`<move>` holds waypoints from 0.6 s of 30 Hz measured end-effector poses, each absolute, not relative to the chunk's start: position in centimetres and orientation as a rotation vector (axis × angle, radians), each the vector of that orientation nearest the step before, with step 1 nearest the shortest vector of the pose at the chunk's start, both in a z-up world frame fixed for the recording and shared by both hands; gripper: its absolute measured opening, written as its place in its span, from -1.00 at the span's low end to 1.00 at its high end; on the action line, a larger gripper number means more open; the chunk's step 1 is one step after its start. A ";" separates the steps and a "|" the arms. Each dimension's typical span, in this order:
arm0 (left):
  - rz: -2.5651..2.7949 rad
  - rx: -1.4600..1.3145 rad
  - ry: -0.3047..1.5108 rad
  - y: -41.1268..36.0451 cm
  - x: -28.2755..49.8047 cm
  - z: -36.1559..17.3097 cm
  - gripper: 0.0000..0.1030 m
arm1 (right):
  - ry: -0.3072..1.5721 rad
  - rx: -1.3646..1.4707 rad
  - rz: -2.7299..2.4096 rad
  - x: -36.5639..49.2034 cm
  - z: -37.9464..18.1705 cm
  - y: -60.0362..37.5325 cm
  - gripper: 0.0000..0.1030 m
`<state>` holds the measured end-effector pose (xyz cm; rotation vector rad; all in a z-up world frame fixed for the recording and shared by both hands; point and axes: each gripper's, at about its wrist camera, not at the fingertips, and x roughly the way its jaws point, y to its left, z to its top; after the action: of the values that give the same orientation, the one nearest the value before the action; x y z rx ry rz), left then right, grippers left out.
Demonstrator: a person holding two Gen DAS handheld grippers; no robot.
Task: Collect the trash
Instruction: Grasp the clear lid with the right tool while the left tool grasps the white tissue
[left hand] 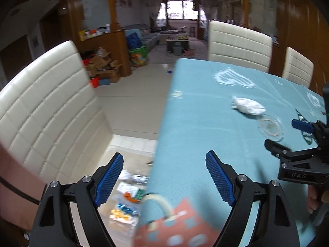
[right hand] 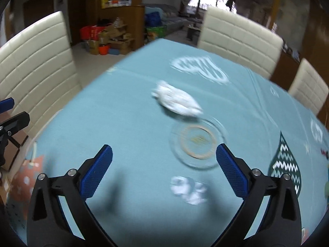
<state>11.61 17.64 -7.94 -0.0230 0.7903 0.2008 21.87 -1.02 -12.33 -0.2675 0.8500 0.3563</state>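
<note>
A crumpled white tissue (right hand: 176,99) lies mid-table on the teal tablecloth (right hand: 123,119); it also shows in the left wrist view (left hand: 247,105). A smaller crumpled white paper (right hand: 188,189) lies close in front of my right gripper (right hand: 164,173), which is open and empty above the cloth. My left gripper (left hand: 164,177) is open and empty, over the table's left edge. Below it, on the floor, lies a heap of wrappers and packets (left hand: 125,197). The right gripper shows at the right of the left wrist view (left hand: 287,138).
A clear glass dish (right hand: 197,143) stands beside the tissue, also in the left wrist view (left hand: 271,127). Cream padded chairs stand at the left (left hand: 47,107) and at the far side (right hand: 238,39). Boxes and clutter (left hand: 102,65) sit on the floor beyond.
</note>
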 end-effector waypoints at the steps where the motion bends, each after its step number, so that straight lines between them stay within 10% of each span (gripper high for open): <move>1: 0.187 -0.015 0.788 16.5 12.5 -7.9 0.61 | 0.859 -0.269 0.354 22.3 -12.6 -1.4 0.93; 18: 0.125 0.119 0.848 8.1 21.4 -9.1 0.62 | 0.878 -0.259 0.285 27.5 -15.0 -5.3 0.69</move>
<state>21.37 8.11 -9.12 0.1187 0.8475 0.1255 27.46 -5.33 -15.01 -0.2591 0.8784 0.2853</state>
